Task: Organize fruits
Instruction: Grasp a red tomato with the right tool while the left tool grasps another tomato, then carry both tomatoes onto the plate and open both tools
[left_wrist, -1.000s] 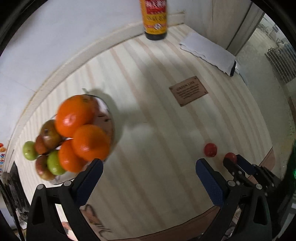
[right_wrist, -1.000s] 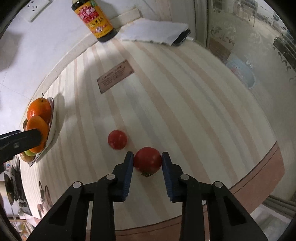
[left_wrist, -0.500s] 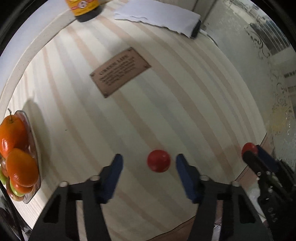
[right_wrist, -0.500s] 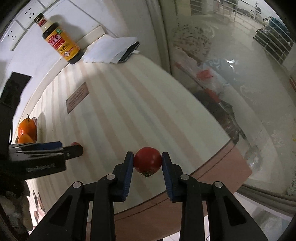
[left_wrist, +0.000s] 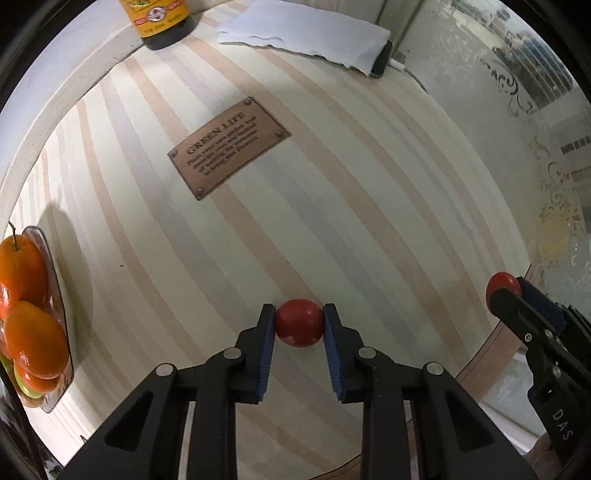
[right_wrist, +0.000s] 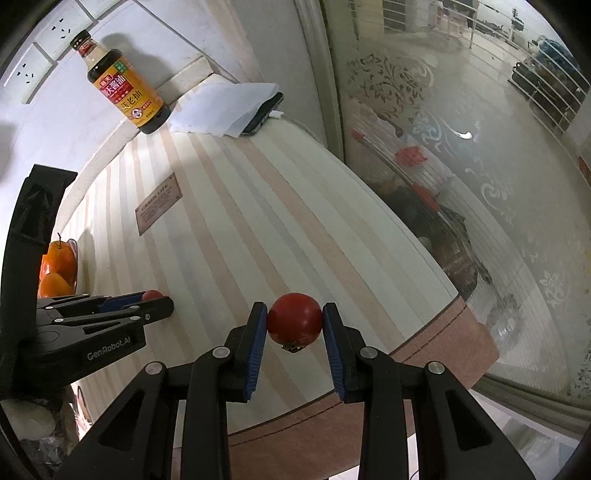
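My left gripper (left_wrist: 299, 325) points down at the striped tabletop and is shut on a small red tomato (left_wrist: 299, 326), its blue pads pressed on both sides. My right gripper (right_wrist: 294, 323) is shut on a larger red tomato (right_wrist: 294, 319), held above the table near its front edge. In the left wrist view the larger tomato (left_wrist: 502, 285) shows at the right between the right gripper's fingers. A glass fruit dish (left_wrist: 57, 384) at the far left holds oranges (left_wrist: 35, 338) and green fruit. In the right wrist view the left gripper (right_wrist: 155, 297) holds the small tomato (right_wrist: 152, 294).
A soy sauce bottle (right_wrist: 123, 92) stands at the back by the wall. White paper over a phone (right_wrist: 225, 107) lies at the back right. A brown plaque (left_wrist: 229, 146) is fixed on the striped table (left_wrist: 332, 206). Frosted glass (right_wrist: 480, 184) borders the right.
My left gripper swung from the fruit dish to the small tomato, came down and shut on it. My right gripper carried its tomato toward the table's front edge and raised it a little.
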